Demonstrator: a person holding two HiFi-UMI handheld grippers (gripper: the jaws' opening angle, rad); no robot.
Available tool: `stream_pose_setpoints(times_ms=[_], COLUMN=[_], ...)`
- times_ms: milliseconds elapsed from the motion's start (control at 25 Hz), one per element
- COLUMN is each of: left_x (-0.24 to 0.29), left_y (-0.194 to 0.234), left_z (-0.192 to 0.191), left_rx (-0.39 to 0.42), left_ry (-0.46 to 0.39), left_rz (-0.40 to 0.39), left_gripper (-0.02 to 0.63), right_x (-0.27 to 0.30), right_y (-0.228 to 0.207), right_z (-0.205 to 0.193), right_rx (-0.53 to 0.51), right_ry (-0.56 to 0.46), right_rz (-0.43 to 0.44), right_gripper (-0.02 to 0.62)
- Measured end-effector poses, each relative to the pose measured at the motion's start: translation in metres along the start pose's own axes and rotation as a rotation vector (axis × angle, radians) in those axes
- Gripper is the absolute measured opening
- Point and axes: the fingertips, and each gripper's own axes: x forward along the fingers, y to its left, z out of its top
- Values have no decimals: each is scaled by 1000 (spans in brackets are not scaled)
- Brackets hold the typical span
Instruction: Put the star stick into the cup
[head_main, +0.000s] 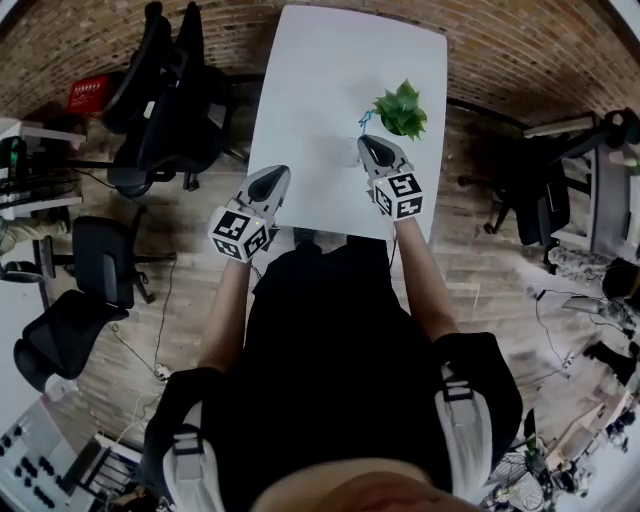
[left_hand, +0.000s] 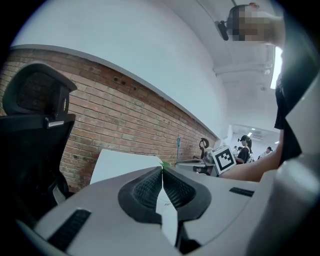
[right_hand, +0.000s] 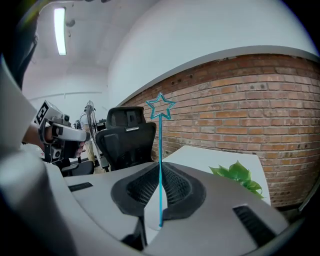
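Observation:
A thin blue star stick (right_hand: 160, 150) stands upright between the jaws of my right gripper (right_hand: 160, 167), which is shut on its stem; the star outline (right_hand: 160, 107) tops it. In the head view that gripper (head_main: 367, 142) hovers over the near right part of the white table (head_main: 320, 70), with the stick's blue tip (head_main: 365, 121) showing just beyond it. My left gripper (head_main: 279, 174) is at the table's near edge, shut and holding nothing (left_hand: 162, 171). A faint pale shape (head_main: 350, 150) left of the right gripper may be the cup; I cannot tell.
A small green plant (head_main: 401, 109) stands on the table just beyond the right gripper, also the plant (right_hand: 238, 175) to the right. Black office chairs (head_main: 165, 95) crowd the left side of the table. A brick wall (right_hand: 250, 100) runs behind.

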Motion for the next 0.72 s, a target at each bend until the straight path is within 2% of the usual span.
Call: stream_pose_setpoints(times_ms=[360, 720], left_x=[-13, -8], left_y=[11, 15], left_z=[-7, -12], left_rx=[-24, -39], left_ry=[15, 31], left_rz=[71, 98], left_gripper=[25, 25], right_x=[16, 30], right_y=[0, 0], right_z=[-26, -64], right_rx=[27, 3], right_ry=[59, 152], right_rz=[38, 60], right_gripper=[15, 14])
